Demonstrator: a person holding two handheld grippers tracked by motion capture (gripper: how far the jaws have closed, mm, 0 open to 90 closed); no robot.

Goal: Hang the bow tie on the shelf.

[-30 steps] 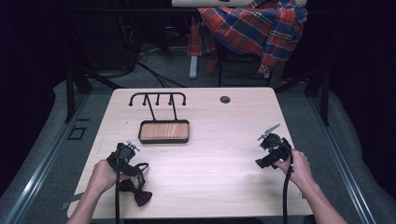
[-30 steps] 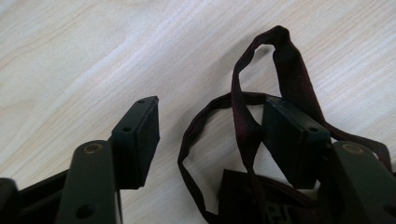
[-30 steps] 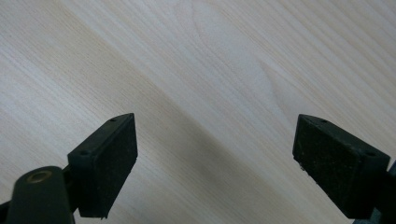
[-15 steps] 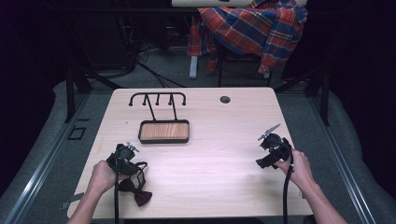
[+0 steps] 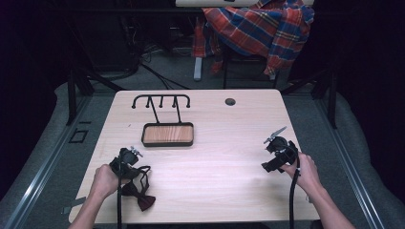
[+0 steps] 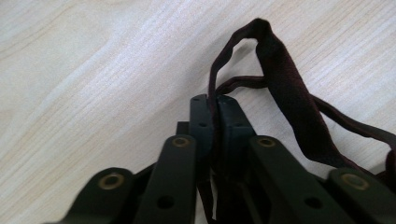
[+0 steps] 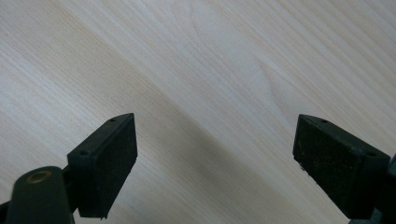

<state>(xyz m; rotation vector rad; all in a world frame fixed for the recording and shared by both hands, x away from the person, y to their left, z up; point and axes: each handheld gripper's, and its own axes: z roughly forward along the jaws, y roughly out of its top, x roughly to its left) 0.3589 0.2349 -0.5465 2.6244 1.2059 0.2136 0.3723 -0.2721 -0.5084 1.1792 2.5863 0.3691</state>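
Note:
A dark maroon bow tie [image 5: 139, 193] lies near the table's front left edge, its thin strap [image 6: 285, 88] looping up off the wood. My left gripper [image 5: 128, 161] sits over it, held by the person's left hand. In the left gripper view the jaws of that gripper [image 6: 216, 109] are pressed together with the strap pinched between them. At the right side of the table my right gripper [image 5: 277, 153] rests in the other hand. Its jaws stand wide apart in the right gripper view, over bare wood, with nothing between the pads [image 7: 109, 158].
A black stand with a wooden tray base [image 5: 167, 135] and a row of hooks [image 5: 161, 100] stands at the table's back left. A small dark round cap [image 5: 230, 101] sits near the far edge. Beyond the table a plaid shirt [image 5: 260, 28] hangs over a chair.

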